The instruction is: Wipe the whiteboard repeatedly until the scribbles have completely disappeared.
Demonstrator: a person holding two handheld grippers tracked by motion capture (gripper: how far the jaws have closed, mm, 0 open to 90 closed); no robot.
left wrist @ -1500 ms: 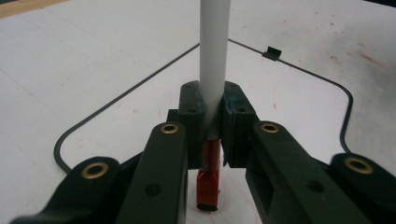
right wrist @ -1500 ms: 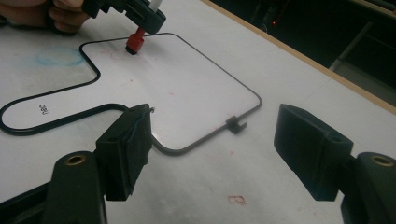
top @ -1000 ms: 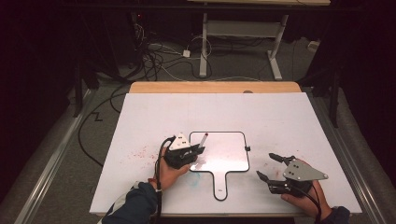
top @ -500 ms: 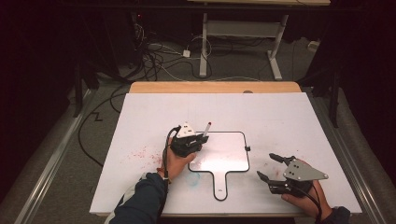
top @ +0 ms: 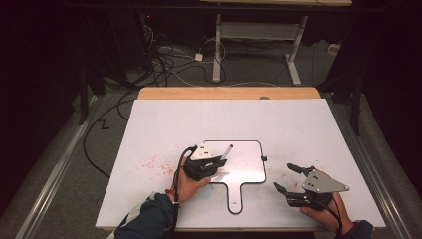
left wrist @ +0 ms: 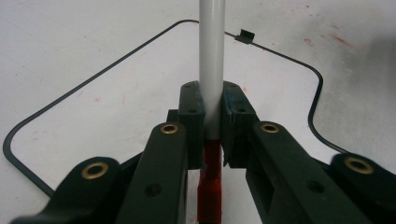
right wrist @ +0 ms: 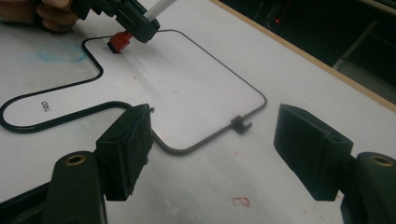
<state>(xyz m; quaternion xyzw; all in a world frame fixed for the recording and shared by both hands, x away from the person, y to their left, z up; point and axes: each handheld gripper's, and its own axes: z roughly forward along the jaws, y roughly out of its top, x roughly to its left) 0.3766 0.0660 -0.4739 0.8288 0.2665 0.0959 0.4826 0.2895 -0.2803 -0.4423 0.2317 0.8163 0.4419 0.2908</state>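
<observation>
- High view: a white table (top: pixel 164 124) carries a small whiteboard (top: pixel 244 157) with a thin black rim and a handle pointing toward the person.
- High view: the left gripper (top: pixel 215 162) sits over the board's left part, held by the left hand (top: pixel 186 181). Its jaws are pressed on a marker (top: pixel 226 151), which slants up and to the right across the board.
- High view: the right gripper (top: pixel 287 178) rests on the table just right of the board's handle, held by the right hand (top: pixel 326 211). Its jaws are spread, with nothing between them.
- High view: red specks (top: pixel 154 164) mark the table left of the board.
- Left gripper view: the jaws pinch the marker (left wrist: pixel 211 70) at the joint between its grey barrel and its red cap (left wrist: pixel 209 186). The barrel points away from the camera, over the board (left wrist: pixel 140 93). A black clip (left wrist: pixel 246 36) sits on the board's rim.
- Right gripper view: the jaws stand wide apart above the table (right wrist: pixel 289 74), near the board's rim and clip (right wrist: pixel 239 123).
- Right gripper view: farther off, the left gripper (right wrist: pixel 133 21) holds the marker (right wrist: pixel 159 8), the red cap (right wrist: pixel 119 42) just above the board (right wrist: pixel 187 88). A faint blue ring (right wrist: pixel 58 52) lies on the table near the board's handle.
</observation>
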